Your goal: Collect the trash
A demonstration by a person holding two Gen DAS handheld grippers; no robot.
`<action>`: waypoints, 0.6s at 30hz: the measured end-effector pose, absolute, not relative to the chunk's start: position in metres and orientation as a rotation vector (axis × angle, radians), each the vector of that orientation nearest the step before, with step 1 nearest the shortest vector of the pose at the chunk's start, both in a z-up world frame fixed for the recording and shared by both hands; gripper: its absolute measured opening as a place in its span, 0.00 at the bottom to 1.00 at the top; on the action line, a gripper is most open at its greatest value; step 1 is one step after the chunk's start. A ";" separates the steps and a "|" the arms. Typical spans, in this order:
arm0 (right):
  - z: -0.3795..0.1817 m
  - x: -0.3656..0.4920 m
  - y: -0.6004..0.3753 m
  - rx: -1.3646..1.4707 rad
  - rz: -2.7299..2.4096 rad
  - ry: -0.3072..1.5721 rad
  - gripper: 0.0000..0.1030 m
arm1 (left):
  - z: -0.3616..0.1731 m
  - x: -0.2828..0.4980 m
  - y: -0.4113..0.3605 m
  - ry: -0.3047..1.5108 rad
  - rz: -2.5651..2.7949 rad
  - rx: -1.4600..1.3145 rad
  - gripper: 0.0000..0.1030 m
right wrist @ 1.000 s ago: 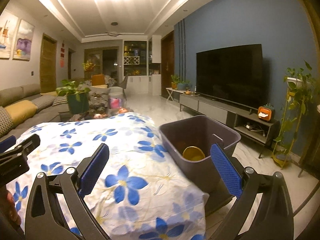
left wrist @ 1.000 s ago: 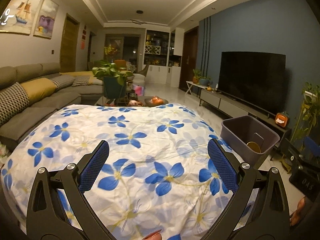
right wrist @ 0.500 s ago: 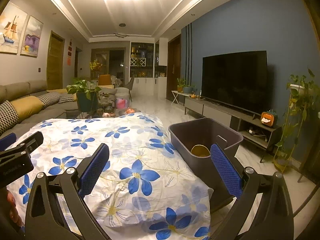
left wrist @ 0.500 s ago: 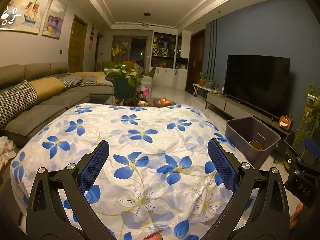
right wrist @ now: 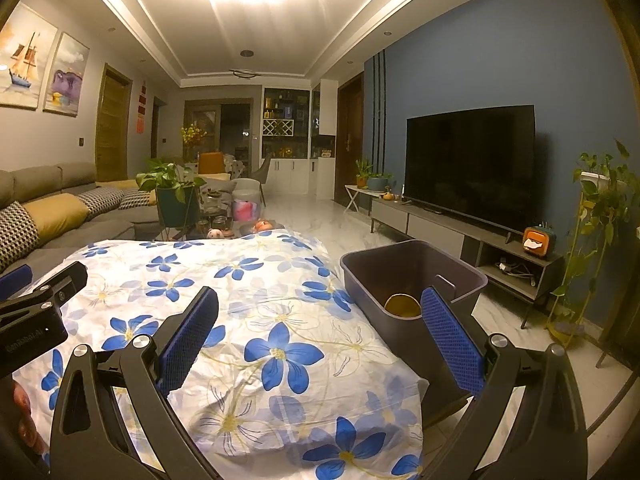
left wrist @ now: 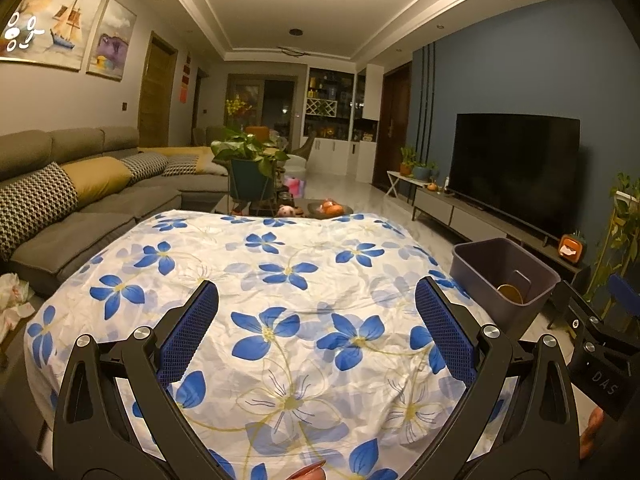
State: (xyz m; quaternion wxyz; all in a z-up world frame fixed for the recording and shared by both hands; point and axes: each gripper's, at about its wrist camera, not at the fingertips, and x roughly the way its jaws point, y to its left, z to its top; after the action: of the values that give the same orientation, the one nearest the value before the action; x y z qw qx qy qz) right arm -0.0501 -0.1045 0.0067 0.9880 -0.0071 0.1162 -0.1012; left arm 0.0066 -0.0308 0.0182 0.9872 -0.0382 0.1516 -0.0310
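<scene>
change since a second ago: both cameras have pulled back and tilted up; more of the floral cloth [left wrist: 280,280] shows in front of each gripper and the room sits lower in view. nothing on the cloth has shifted.
left gripper [left wrist: 316,316]: fingers wide apart, nothing between the blue pads [left wrist: 188,332]; it hangs over the near middle of the cloth.
right gripper [right wrist: 320,320]: fingers also spread wide and empty; its right pad overlaps the near wall of the bin [right wrist: 416,276] in the picture, though contact cannot be told.
bin: dark tub standing at the right edge of the cloth-covered table, open top up, with one round yellow-brown item [right wrist: 402,306] lying inside.
trash on the table: none visible; the cloth reads bare in both views.
trash elsewhere: crumpled pale paper [left wrist: 14,300] at the far left edge of the left wrist view, low beside the sofa [left wrist: 80,216], below the cloth's left edge.
key relation: the paper lies left of and below the left gripper, well apart from it; the bin lies on the opposite side, next to the right gripper. the left hand is clearly the nearer one to the paper.
long axis: the paper is a shapeless wad, so no grip direction stands out.
judgement: table looks done; if that paper counts, a reach down to the left comes next, then a carry across to the bin.
</scene>
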 end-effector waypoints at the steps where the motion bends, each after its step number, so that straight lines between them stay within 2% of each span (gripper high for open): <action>1: 0.007 -0.050 -0.104 -0.014 -0.202 0.233 0.95 | 0.019 0.006 -0.031 0.302 -0.061 -0.076 0.94; 18: 0.010 -0.048 -0.105 -0.007 -0.204 0.225 0.95 | 0.021 0.005 -0.033 0.294 -0.061 -0.074 0.94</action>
State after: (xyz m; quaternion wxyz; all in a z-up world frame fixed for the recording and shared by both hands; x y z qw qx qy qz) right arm -0.0480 -0.1046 0.0096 0.9885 -0.0033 0.1121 -0.1015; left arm 0.0053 -0.0327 0.0208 0.9881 -0.0367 0.1466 -0.0304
